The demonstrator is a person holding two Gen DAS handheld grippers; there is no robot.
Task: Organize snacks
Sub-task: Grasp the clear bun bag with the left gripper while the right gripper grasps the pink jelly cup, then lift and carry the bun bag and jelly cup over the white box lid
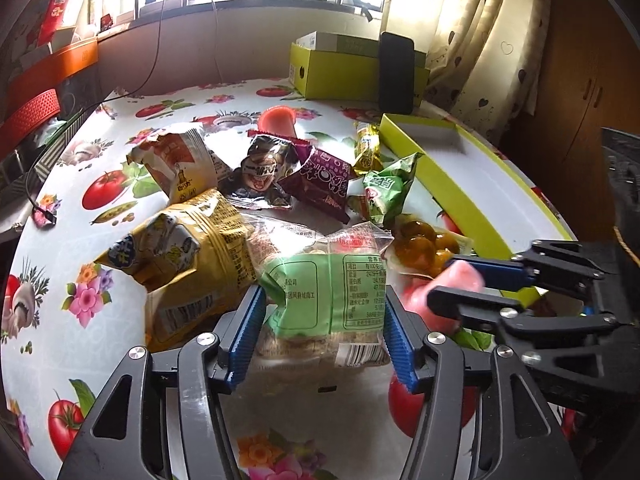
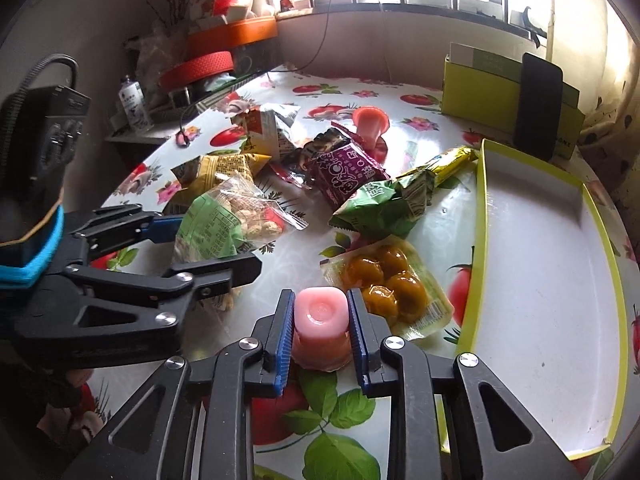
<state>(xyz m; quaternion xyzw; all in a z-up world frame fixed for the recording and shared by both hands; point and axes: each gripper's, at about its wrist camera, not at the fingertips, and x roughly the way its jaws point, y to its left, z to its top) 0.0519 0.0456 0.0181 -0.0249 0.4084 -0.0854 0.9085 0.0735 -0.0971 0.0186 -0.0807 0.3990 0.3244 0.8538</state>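
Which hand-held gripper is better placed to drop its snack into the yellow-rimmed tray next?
Right. The right hand-held gripper already clamps the pink jelly cup right beside the tray; the left hand-held gripper sits farther away.

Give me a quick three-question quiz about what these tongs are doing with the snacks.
1. True or false: the right tongs grip a pink jelly cup.
2. Which pack sits between the left tongs? A) purple pack B) clear pack with a green label C) yellow bag
3. Fill in: the yellow-rimmed tray holds ____ snacks.

Key: 1 true; 2 B; 3 no.
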